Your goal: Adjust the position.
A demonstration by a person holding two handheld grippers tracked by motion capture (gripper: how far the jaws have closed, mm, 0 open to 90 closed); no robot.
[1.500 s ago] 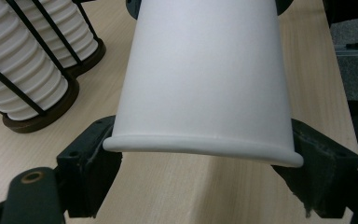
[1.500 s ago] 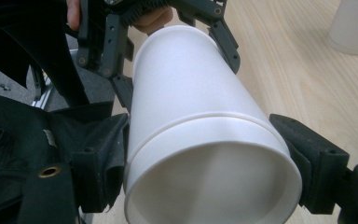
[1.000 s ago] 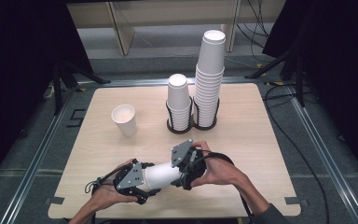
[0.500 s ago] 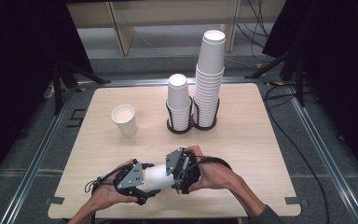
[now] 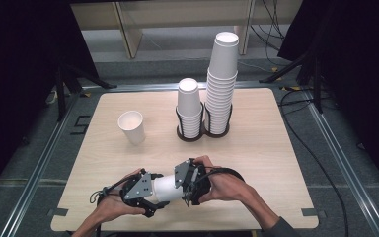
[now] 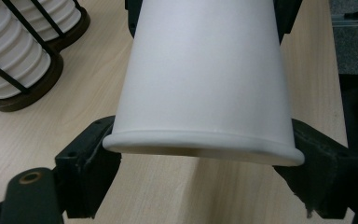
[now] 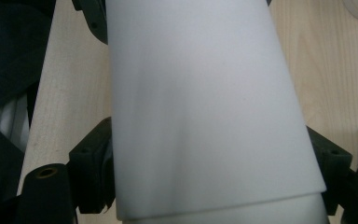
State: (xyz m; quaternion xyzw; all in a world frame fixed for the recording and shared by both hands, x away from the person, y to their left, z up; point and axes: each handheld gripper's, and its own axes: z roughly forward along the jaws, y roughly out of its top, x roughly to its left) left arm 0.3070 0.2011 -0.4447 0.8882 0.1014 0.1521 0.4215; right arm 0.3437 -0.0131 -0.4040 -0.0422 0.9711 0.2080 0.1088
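Pale wooden tabletop [image 5: 256, 143] with rounded corners sits on a grey floor [image 5: 143, 54], metal rails [image 5: 335, 158] running along both sides. Black drapes [image 5: 19, 74] hang left and right, light wooden furniture legs [image 5: 126, 29] stand beyond the far edge, and cables [image 5: 321, 163] snake along the right.

cup [image 6: 205, 79]: matt white paper, smooth | my jaws: matt black plastic, rough-edged | surface [image 5: 276, 148]: pale wood grain, matt

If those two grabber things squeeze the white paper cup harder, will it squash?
Probably yes. The paper cup looks thin-walled and hollow, so a hard squeeze would likely dent it. The left gripper clamps near the rolled rim, likely the stiffest part. The right gripper pinches the other end. It looks very light, and its round, tapered side would likely roll in a curve if dropped.
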